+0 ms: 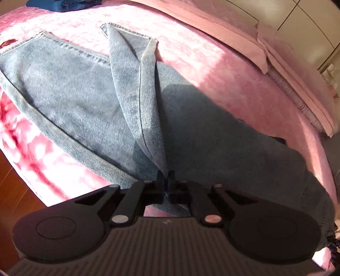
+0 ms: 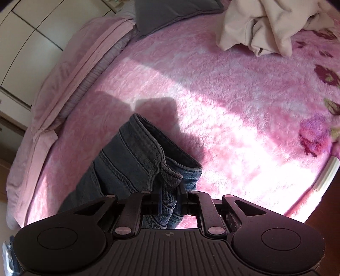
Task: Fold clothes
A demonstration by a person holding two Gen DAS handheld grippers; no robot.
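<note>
A pair of light blue jeans (image 1: 80, 93) lies spread on a pink fluffy blanket (image 1: 191, 55) on a bed. My left gripper (image 1: 166, 178) is shut on a raised fold of a jeans leg, which runs up from the jaws as a ridge toward the leg hem (image 1: 127, 31). In the right wrist view my right gripper (image 2: 170, 191) is shut on the waistband end of the jeans (image 2: 136, 157), lifted a little above the blanket (image 2: 233, 106).
A folded dark blue garment (image 1: 63, 4) lies at the far edge of the bed. A crumpled beige garment (image 2: 265, 25) and a grey pillow (image 2: 170, 12) lie at the far end. White wardrobe doors (image 2: 31, 31) stand beside the bed. Wooden floor (image 1: 12, 191) shows at the left.
</note>
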